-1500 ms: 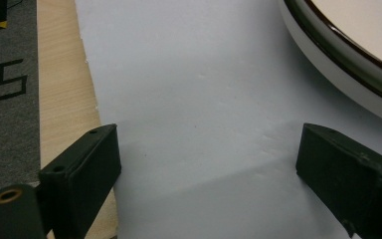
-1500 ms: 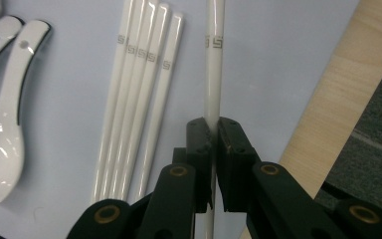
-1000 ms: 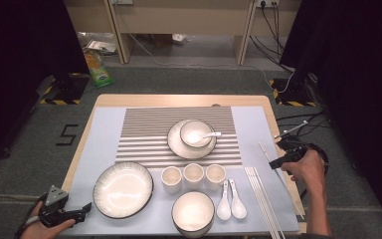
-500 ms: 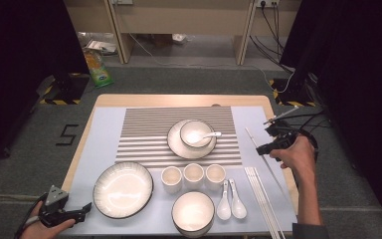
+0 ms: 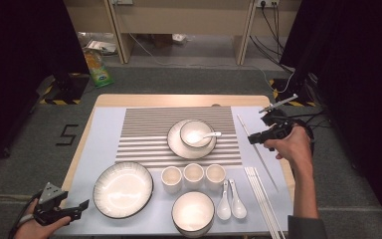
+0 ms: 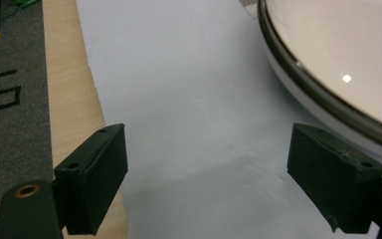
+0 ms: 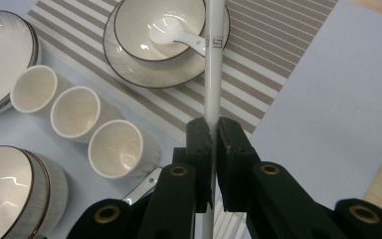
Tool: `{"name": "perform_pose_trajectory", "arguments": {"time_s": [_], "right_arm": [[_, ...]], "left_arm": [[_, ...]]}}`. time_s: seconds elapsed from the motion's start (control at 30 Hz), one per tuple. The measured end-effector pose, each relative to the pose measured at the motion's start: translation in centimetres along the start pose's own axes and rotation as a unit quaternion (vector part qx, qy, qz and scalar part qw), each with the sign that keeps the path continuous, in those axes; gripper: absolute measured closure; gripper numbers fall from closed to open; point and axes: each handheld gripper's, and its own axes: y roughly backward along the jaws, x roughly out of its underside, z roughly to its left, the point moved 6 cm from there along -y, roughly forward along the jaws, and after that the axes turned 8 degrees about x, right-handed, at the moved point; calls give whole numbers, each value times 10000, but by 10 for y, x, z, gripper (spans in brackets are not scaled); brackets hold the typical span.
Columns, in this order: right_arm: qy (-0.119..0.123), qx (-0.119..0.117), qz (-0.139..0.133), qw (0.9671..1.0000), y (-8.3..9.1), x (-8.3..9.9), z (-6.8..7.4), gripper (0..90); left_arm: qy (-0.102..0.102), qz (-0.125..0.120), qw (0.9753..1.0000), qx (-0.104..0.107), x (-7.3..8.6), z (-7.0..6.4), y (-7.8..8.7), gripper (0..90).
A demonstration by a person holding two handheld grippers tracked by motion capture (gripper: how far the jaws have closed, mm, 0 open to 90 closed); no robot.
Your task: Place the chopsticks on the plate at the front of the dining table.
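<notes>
**Right tongs carry one chopstick inward and up the worktop**

Since a second ago the right tongs (image 5: 262, 137) have moved from the worktop's (image 5: 179, 100) 4 o'clock edge toward 2 o'clock, lifting one chopstick (image 5: 256, 149) with them; half a second ago they were already near this spot. Their jaws are clamped on that chopstick, which runs slantwise over the mat's right part, from about 1 o'clock down toward 4 o'clock. The left tongs (image 5: 82, 205) have not moved: they rest at 7 o'clock, jaws apart, just beside the plate (image 5: 123, 189).

Counted: three cups (image 5: 193, 176) in a row, two spoons (image 5: 231, 201) beside them and a third in the small bowl (image 5: 195, 133) on its saucer (image 5: 178, 144), one large bowl (image 5: 193, 213) at 6 o'clock, one plate, and a bundle of chopsticks (image 5: 264, 201) at 5 o'clock, too thin to count.
</notes>
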Motion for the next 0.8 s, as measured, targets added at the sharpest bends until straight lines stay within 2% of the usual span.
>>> {"name": "perform_pose_trajectory", "arguments": {"time_s": [0.2,0.33,0.47,0.57,0.8], "right_arm": [[41,-99,-131,9999,2,-11,6,847],[99,-182,-197,9996,1,-24,15,847],[187,-247,-290,9991,2,-37,25,847],[246,-297,-348,9986,2,-47,33,847],[394,-517,-495,9967,-2,-69,56,847]], "left_arm": [[-135,-145,9998,42,-19,-11,3,157],[-265,-282,9992,50,-37,-20,6,157],[-352,-390,9986,115,-55,-31,1,157],[-498,-411,9975,281,-66,-42,-8,157],[-538,-483,9957,586,-90,-64,-19,158]]}}
